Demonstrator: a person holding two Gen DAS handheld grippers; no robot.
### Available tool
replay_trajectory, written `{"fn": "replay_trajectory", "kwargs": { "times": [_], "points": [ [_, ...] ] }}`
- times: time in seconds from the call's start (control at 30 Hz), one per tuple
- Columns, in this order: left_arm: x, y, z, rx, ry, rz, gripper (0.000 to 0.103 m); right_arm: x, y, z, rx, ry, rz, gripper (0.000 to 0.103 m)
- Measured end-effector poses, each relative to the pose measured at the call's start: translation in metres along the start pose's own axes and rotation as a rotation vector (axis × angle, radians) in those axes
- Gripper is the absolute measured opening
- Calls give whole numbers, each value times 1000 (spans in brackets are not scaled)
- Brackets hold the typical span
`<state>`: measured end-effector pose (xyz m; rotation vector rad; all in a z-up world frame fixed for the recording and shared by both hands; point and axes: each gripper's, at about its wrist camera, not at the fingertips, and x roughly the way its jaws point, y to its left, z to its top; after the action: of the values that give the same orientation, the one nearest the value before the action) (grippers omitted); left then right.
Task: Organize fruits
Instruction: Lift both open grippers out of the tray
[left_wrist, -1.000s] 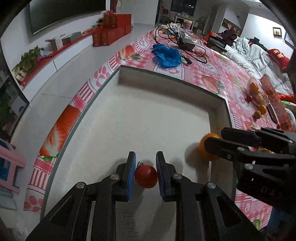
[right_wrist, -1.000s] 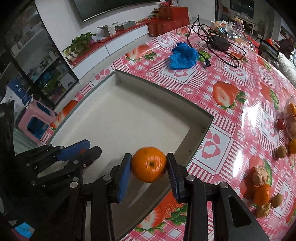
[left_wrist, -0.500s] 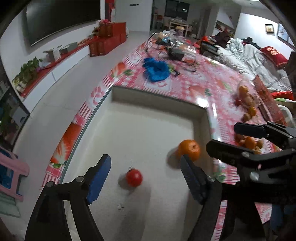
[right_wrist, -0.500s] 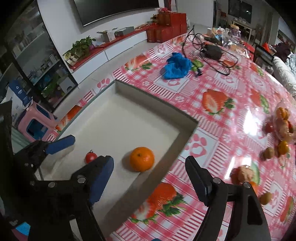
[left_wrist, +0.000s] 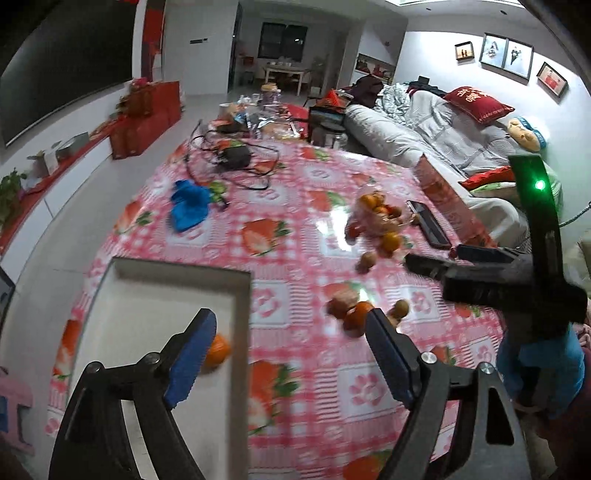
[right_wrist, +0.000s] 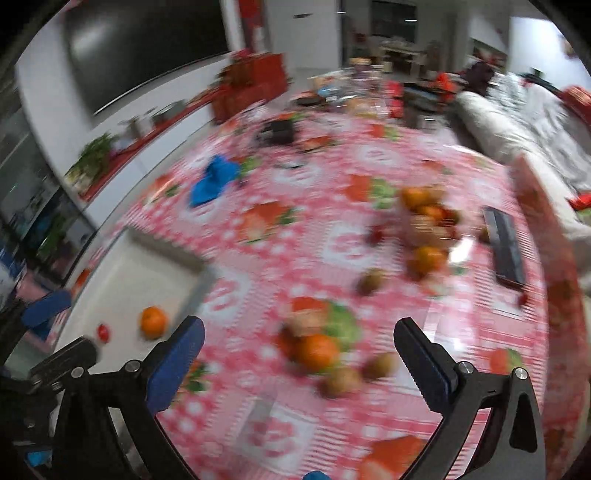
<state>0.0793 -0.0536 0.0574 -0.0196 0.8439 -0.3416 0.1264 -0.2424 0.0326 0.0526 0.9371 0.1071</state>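
With both grippers empty and their jaws having just been opening, nothing between them, the step in hand looks like the reach back for more loose fruit. The left gripper (left_wrist: 291, 354) stands wide, its near-left finger partly covering the orange (left_wrist: 218, 350) in the tray (left_wrist: 155, 295); the right gripper (right_wrist: 299, 363) stands wider, framing the near cluster on the surface (right_wrist: 280, 258).

To do this well, each gripper should probably settle on 1 fruit, approach it from above with the jaws astride it, and close only once the view steadies, since the right wrist view is badly smeared. The round fruit may roll on the glossy cloth, so a gentle, centred squeeze seems wise. The 2 grippers are near each other, so taking fruit from different spots would avoid a clash.

Counted: in the tray lie 1 orange and 1 small red fruit (right_wrist: 103, 332), well apart from the tray's far wall. In the near cluster I make out 1 mandarin (right_wrist: 317, 350) and about 3 brownish fruits (right_wrist: 341, 380), though blur makes that uncertain. Farther right sits 1 heaped pile (left_wrist: 380, 218) of oranges and red fruit, too tangled to count, with 1 brown fruit (left_wrist: 366, 260) just near it. Also 1 blue cloth (left_wrist: 188, 205) at far left and 1 dark remote (left_wrist: 428, 225) at the right
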Motion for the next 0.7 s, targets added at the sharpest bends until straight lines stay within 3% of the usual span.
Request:
{"fn": "replay_trajectory", "kwargs": {
  "times": [0.2,0.4,0.53,0.7],
  "points": [
    [46,-28,-13,-7,68,52,86,-18,-104,15,218,-46,-155,103],
    [90,-41,-43,7,129,92,86,2,-195,18,408,-2,-276,103],
    [104,-46,-51,19,121,98,86,21,-235,20,523,12,-279,103],
    [103,-47,-47,27,92,94,86,56,-261,34,579,15,-328,103]
  ]
}}
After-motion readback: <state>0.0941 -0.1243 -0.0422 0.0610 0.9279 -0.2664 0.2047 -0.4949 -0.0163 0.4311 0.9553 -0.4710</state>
